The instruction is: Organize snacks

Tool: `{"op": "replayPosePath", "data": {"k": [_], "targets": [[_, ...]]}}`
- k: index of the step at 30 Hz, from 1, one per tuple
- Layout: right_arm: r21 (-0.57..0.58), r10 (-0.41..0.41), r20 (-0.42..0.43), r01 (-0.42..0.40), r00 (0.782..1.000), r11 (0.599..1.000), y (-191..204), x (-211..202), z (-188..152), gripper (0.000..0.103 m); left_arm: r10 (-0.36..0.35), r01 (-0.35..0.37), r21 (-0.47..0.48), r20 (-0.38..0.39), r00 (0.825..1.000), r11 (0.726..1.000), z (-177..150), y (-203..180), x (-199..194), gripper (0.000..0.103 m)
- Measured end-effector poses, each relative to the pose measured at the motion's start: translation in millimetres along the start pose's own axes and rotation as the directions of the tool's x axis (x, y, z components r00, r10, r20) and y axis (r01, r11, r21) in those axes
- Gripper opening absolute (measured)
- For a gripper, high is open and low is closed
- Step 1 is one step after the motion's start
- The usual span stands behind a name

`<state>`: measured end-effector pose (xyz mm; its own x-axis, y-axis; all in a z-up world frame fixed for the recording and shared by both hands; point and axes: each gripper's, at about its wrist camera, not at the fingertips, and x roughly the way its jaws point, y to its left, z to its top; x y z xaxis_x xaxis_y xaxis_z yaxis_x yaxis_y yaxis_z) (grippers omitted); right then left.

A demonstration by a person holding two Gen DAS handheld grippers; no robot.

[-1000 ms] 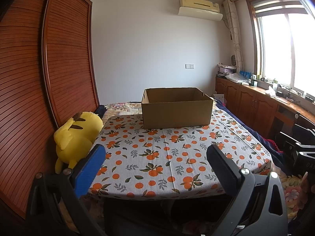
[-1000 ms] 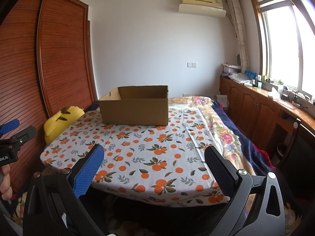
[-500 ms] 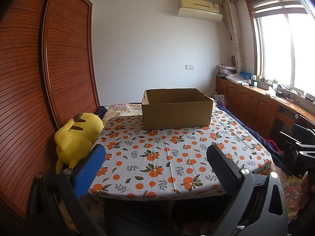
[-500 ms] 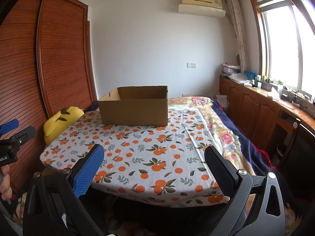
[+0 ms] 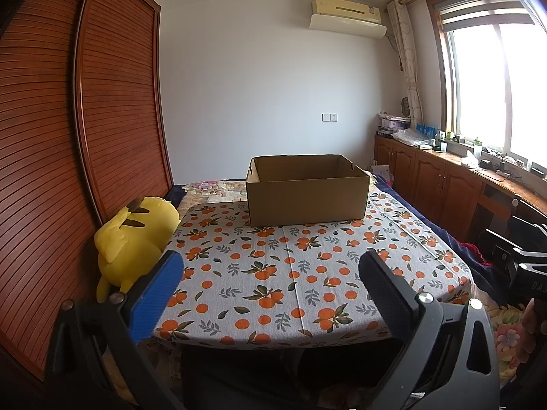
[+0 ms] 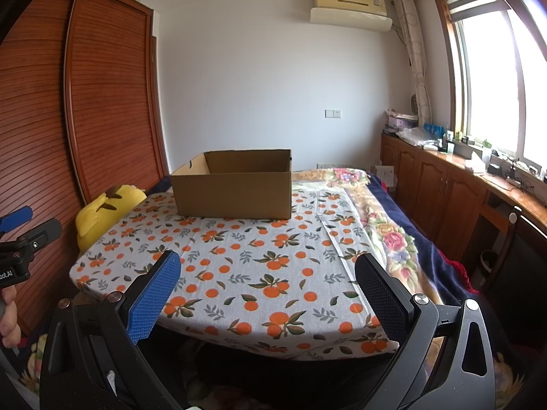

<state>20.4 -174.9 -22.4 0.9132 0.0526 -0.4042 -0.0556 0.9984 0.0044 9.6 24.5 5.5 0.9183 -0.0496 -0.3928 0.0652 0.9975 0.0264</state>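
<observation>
The cardboard box (image 5: 307, 191) sits open-topped at the far end of the orange-print surface (image 5: 290, 273), its long side running left to right across the view. The left hand-held gripper (image 5: 270, 294) hovers at the near edge, fingers spread wide and empty, and the right hand-held gripper (image 6: 266, 294) hangs equally spread, holding nothing. A yellow plush toy (image 5: 133, 239) lies beside the surface's left edge.

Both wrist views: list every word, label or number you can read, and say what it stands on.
"DAS", cut off: right gripper body, left wrist view.
"oot.AI", cut off: left gripper body, right wrist view.
Air conditioner badge: too small to read.
Box: no print visible.
</observation>
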Motion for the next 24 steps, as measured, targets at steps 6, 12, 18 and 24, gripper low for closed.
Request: {"op": "replayPosePath", "data": {"k": [6, 12, 18, 24], "targets": [[0.001, 0.0, -0.002, 0.0, 1.0, 1.0, -0.3, -0.5, 1.0, 0.103, 0.0, 0.0, 0.0, 0.0, 1.0, 1.0, -0.3, -0.3, -0.1, 0.103], [-0.001, 0.0, 0.001, 0.0, 1.0, 1.0, -0.3, -0.4, 1.7, 0.103, 0.0, 0.0, 0.001, 0.0, 1.0, 1.0, -0.5, -0.5, -0.2, 0.103], [-0.001, -0.001, 0.002, 0.001, 1.0, 1.0, -0.2, -0.9, 1.2, 0.103, 0.001, -0.001, 0.001, 0.002, 1.0, 1.0, -0.8, -0.8, -0.4, 0.103], [-0.003, -0.002, 0.005, 0.002, 1.0, 1.0, 0.7, -1.3, 4.7, 0.103, 0.0, 0.0, 0.002, 0.002, 1.0, 1.0, 0.2, -0.6, -0.7, 0.103]]}}
